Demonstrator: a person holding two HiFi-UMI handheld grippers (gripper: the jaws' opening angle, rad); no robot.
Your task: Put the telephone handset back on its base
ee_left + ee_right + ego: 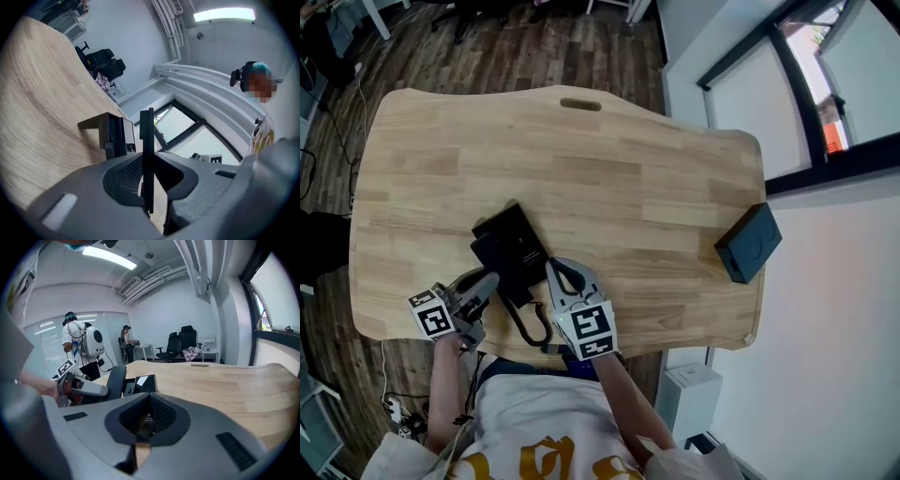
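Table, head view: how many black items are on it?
2. The telephone near the front edge, its handset in the left gripper; a black box at the right edge. Anything small under that gripper would be hidden.

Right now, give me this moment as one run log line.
left gripper: shut on handset | right gripper: shut, empty | handset: off base | base: on table

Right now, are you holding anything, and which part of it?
The left gripper is shut on the black telephone handset, pinching it across its two broad sides. The right gripper is shut and holds nothing.
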